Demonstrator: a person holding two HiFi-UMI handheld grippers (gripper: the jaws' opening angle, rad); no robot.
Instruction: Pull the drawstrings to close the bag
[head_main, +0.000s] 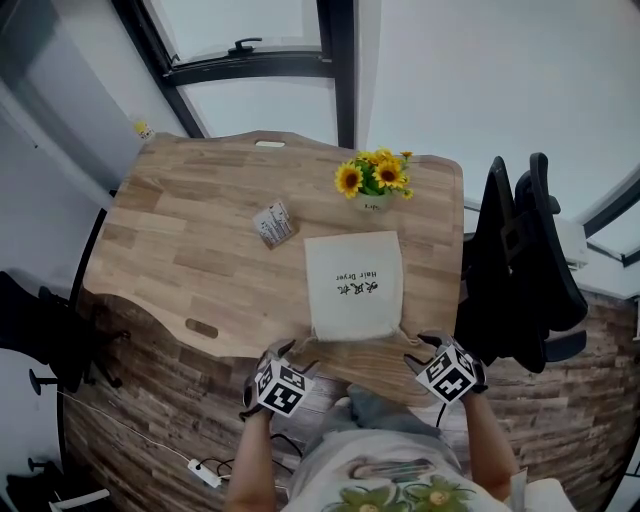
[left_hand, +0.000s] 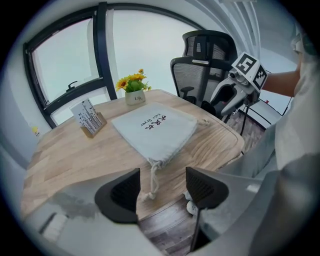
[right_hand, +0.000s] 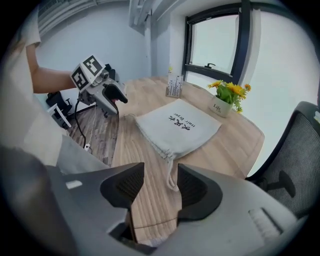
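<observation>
A pale cloth drawstring bag (head_main: 353, 283) with dark print lies flat on the wooden table (head_main: 200, 240), its mouth toward the near edge. My left gripper (head_main: 285, 352) hangs open just off the near edge, by the bag's left corner. Its own view shows the left drawstring (left_hand: 152, 181) trailing from the gathered corner, beyond the parted jaws of that gripper (left_hand: 162, 192). My right gripper (head_main: 422, 352) is open by the bag's right corner. In the right gripper view the other cord (right_hand: 172, 175) lies ahead of the gripper (right_hand: 161, 187), untouched.
A small pot of sunflowers (head_main: 373, 180) stands behind the bag. A card holder (head_main: 272, 224) sits to the bag's left. A black office chair (head_main: 525, 260) is at the table's right side. A power strip (head_main: 205, 472) lies on the floor.
</observation>
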